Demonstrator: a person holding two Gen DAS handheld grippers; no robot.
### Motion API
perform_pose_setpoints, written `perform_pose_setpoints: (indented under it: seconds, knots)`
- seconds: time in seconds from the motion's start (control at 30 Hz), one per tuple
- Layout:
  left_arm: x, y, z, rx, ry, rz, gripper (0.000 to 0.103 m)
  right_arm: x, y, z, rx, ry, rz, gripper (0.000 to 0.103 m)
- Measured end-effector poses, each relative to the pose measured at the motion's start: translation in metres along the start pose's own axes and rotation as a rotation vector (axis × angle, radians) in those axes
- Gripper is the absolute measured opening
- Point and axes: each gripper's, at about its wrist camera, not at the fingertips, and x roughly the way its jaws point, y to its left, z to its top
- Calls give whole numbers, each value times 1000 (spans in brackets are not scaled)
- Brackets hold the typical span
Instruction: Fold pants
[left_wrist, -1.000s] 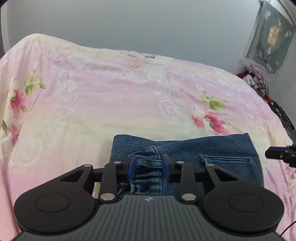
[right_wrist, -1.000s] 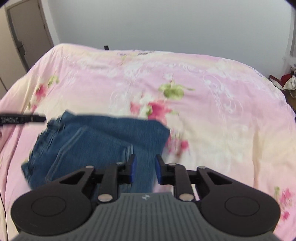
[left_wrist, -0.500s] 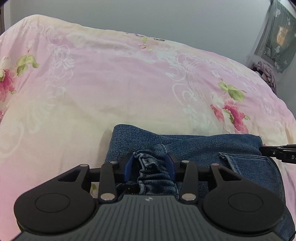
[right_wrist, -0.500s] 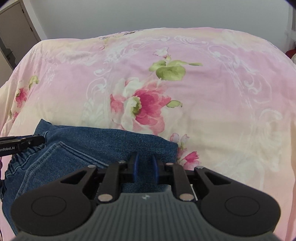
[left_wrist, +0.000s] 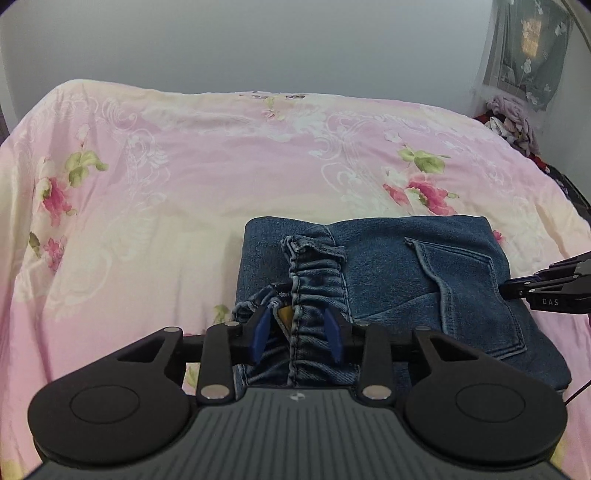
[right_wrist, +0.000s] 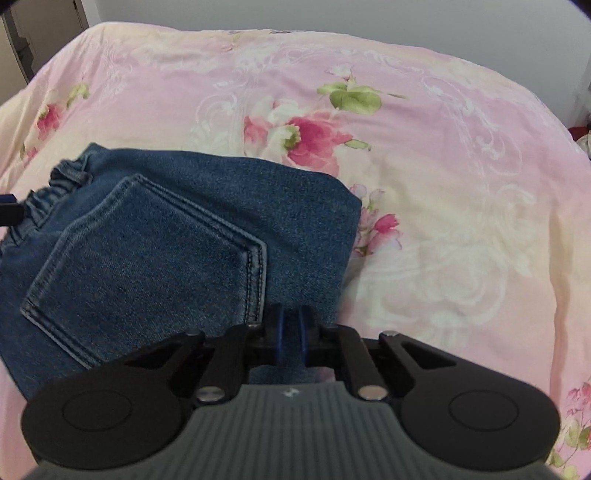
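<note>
The blue denim pants (left_wrist: 391, 269) lie folded into a compact stack on the pink floral bedspread (left_wrist: 207, 162), back pocket up. My left gripper (left_wrist: 295, 332) is over the gathered elastic waistband (left_wrist: 317, 280), its jaws spread either side of it. My right gripper (right_wrist: 291, 332) is shut on the near right edge of the pants (right_wrist: 184, 236), beside the back pocket (right_wrist: 147, 266). The right gripper's tip (left_wrist: 543, 288) shows at the right edge of the left wrist view.
A pile of clothes (left_wrist: 513, 122) and a dark hanging cloth (left_wrist: 528, 48) are at the far right corner by the wall. A door (right_wrist: 22, 44) stands at the far left. The bedspread (right_wrist: 443, 184) stretches wide around the pants.
My left gripper's jaws have spread apart around the waistband and the view has pulled back. My right gripper has closed tighter on the pants' edge and moved in lower.
</note>
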Motion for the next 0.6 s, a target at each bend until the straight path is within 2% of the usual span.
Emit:
perform_pose_setpoints:
  seconds: [0.1, 0.23, 0.27, 0.3, 0.33, 0.43, 0.53, 0.6]
  knots:
    - [-20, -1, -5, 15, -22, -18, 41, -34, -6, -3, 16, -55, 63, 4]
    - [-31, -8, -16, 63, -2, -30, 41, -83, -9, -35, 15, -73, 149, 7]
    - [-28, -11, -19, 82, 15, -25, 41, -92, -9, -47, 22, -71, 144, 12]
    - [-24, -14, -24, 100, 30, -4, 40, -98, -9, -59, 36, -71, 140, 32]
    - [-19, -16, -28, 106, 49, 17, 39, -104, -6, -73, 49, -68, 138, 45]
    - [-8, -14, -39, 106, 68, 24, 39, -111, 5, -109, 79, -59, 135, 46]
    - [0, -8, -38, 55, 106, 15, 39, -104, 18, -136, 128, -70, 87, 46]
    - [3, -9, -38, 70, 114, 22, 39, -92, 18, -143, 208, -69, 132, 46]
